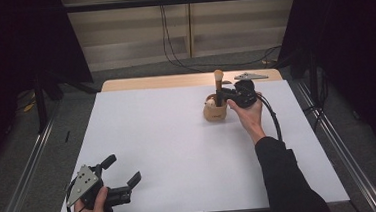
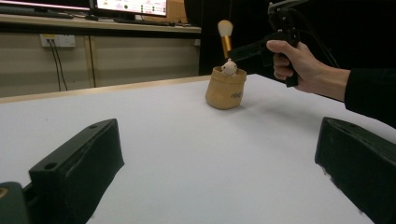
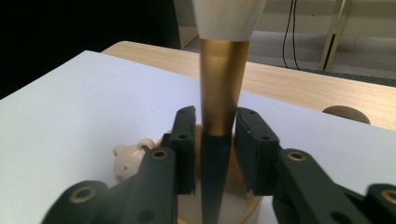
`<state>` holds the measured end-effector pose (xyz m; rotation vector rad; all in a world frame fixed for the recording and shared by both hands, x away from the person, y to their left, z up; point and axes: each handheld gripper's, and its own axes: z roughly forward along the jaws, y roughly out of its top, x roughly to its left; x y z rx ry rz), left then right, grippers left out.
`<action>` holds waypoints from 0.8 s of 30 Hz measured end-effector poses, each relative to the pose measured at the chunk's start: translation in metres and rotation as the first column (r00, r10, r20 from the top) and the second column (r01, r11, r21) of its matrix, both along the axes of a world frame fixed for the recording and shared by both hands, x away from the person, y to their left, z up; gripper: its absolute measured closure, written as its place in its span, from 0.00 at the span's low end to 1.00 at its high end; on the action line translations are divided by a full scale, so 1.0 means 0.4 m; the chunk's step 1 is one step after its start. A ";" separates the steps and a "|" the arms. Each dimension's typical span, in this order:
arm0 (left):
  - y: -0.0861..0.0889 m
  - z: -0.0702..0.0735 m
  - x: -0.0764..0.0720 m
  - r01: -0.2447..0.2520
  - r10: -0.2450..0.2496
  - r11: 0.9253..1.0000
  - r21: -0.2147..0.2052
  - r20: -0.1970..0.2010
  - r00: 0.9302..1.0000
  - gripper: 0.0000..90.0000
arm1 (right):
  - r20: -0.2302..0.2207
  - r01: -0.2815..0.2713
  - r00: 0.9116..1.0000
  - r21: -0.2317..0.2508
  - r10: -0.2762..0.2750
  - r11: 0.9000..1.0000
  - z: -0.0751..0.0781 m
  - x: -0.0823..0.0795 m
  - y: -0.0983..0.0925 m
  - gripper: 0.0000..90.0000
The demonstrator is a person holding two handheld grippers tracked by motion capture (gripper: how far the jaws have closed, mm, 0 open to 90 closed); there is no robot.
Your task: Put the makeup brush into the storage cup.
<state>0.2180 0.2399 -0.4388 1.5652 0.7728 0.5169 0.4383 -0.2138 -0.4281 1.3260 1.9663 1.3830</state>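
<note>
Altogether: one brush (image 1: 218, 86), one pouch (image 1: 215, 111), two tools.

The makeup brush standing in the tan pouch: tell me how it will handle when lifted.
The makeup brush looks stiff, so it should lift straight. Its glossy, tapered gold ferrule may slip between pads. The soft-looking tan pouch could tip if the handle drags.

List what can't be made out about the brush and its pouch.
Brush: bristle tip cut off by the right gripper view's top edge; lower end hidden inside the pouch.
White figure: tiny in the left gripper view, body behind the pouch rim.
Right claw: whether it presses the handle is unclear.
</note>
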 end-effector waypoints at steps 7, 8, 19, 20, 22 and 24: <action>-0.001 0.000 0.000 0.002 -0.002 1.000 0.000 0.001 1.000 0.01 | 0.017 0.044 0.999 0.009 -0.044 0.999 0.008 -0.002 -0.004 0.31; -0.001 0.000 0.000 0.001 -0.001 1.000 -0.003 0.001 1.000 0.01 | 0.013 0.057 0.998 0.014 -0.057 0.998 0.008 -0.001 -0.005 0.24; 0.000 0.000 0.000 0.000 0.000 1.000 0.002 0.000 1.000 0.01 | 0.017 0.086 0.996 -0.032 -0.085 0.996 0.014 -0.011 0.016 0.01; 0.000 0.000 0.001 0.001 -0.001 1.000 0.002 -0.001 1.000 0.01 | 0.023 0.081 0.996 -0.036 -0.081 0.996 0.015 -0.013 0.019 0.01; 0.001 0.000 0.003 0.006 -0.006 1.000 0.008 0.004 1.000 0.01 | 0.019 0.070 0.997 -0.031 -0.069 0.997 0.018 -0.016 0.024 0.03; 0.000 0.000 0.003 -0.002 0.002 1.000 -0.001 -0.002 1.000 0.01 | 0.021 0.075 0.997 -0.037 -0.074 0.997 0.018 -0.017 0.027 0.04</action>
